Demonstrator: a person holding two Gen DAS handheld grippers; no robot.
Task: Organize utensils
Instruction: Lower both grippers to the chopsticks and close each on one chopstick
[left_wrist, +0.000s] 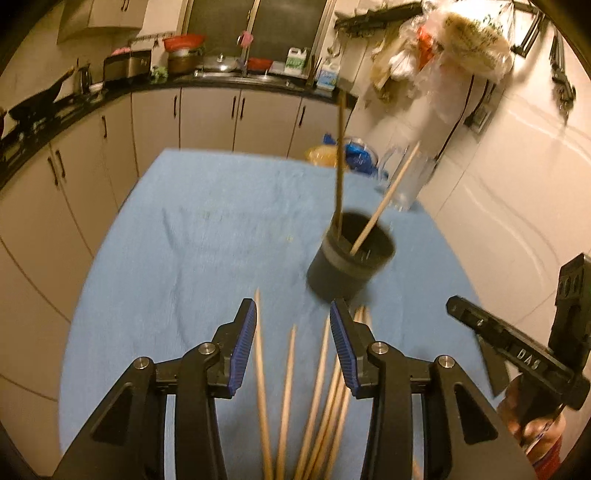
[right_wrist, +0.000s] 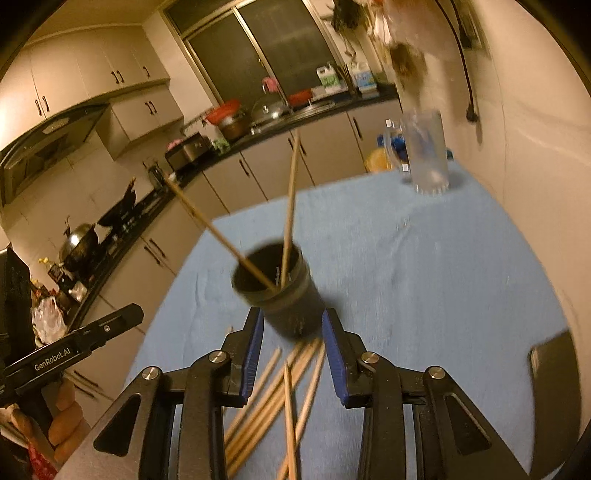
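Note:
A black cup (left_wrist: 351, 266) stands on the blue cloth (left_wrist: 184, 240) with two chopsticks (left_wrist: 391, 195) leaning in it. Several loose wooden chopsticks (left_wrist: 288, 387) lie fanned out on the cloth in front of it. My left gripper (left_wrist: 292, 304) hovers open above them, and a few run under the gap between its blue pads, untouched. In the right wrist view my right gripper (right_wrist: 292, 313) is open just short of the cup (right_wrist: 280, 291), above the loose chopsticks (right_wrist: 266, 398), with nothing gripped. The two standing chopsticks (right_wrist: 291, 192) lean left and upright.
A clear glass mug (left_wrist: 410, 181) (right_wrist: 428, 155) stands at the far right corner of the cloth, with yellow and blue bags (left_wrist: 343, 151) behind it. A dark flat object (right_wrist: 554, 369) lies at the right edge. Kitchen cabinets lie left and beyond; a wall is on the right.

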